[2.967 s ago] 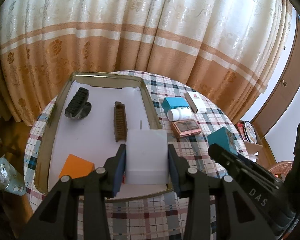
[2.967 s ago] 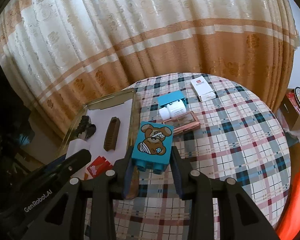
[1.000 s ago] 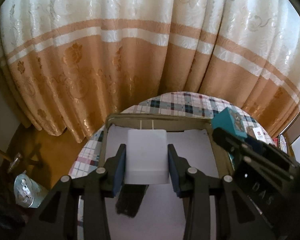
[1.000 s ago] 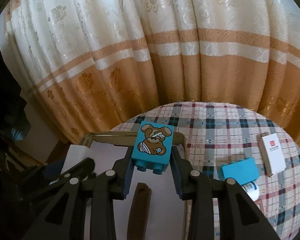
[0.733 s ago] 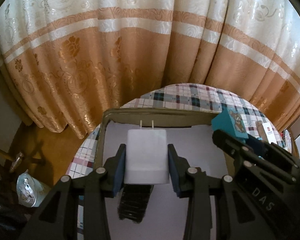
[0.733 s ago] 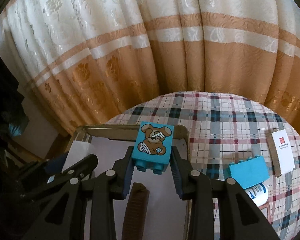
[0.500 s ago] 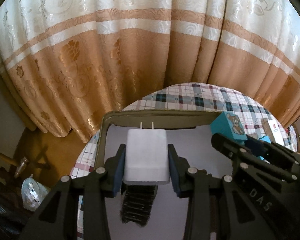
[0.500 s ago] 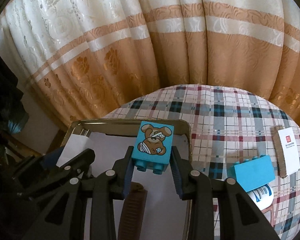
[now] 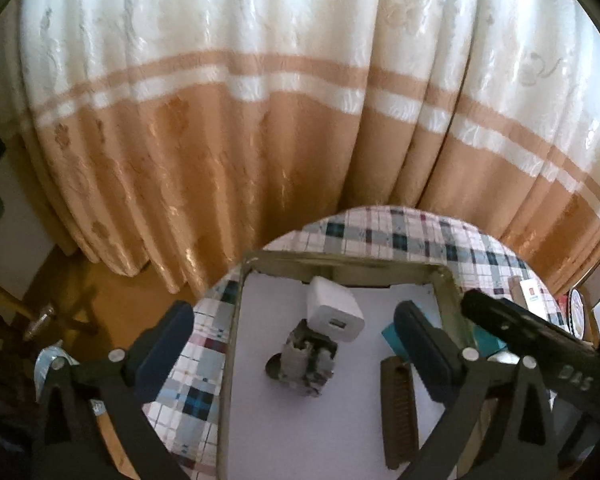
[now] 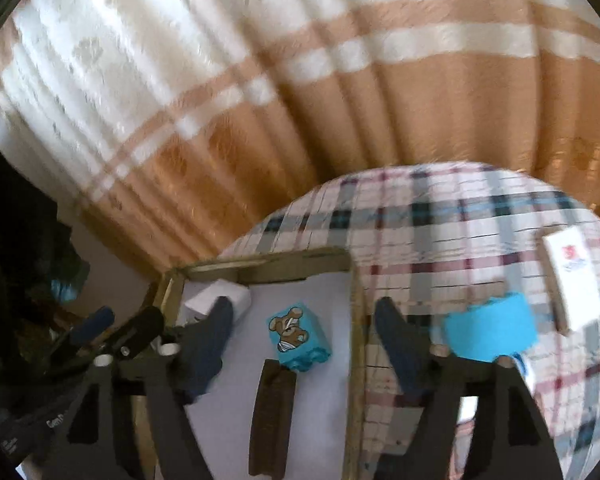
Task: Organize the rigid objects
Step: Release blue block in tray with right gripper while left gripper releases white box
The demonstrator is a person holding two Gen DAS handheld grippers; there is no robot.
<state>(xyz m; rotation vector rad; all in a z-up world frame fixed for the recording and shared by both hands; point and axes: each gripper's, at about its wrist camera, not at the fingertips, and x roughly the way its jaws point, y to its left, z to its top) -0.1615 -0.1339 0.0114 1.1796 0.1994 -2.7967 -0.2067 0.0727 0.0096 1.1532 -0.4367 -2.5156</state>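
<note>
White charger and blue bear block lay inside the tray; both the left gripper and right gripper hung wide open, empty — best lifted straight up, clear of the brown comb.

Tray interior: far end crowded. White charger leans on dark clip; bear block touches brown comb. Bare liner at the near left and between clip and comb. Raised rim all round. Outside right: blue block, white box.
</note>
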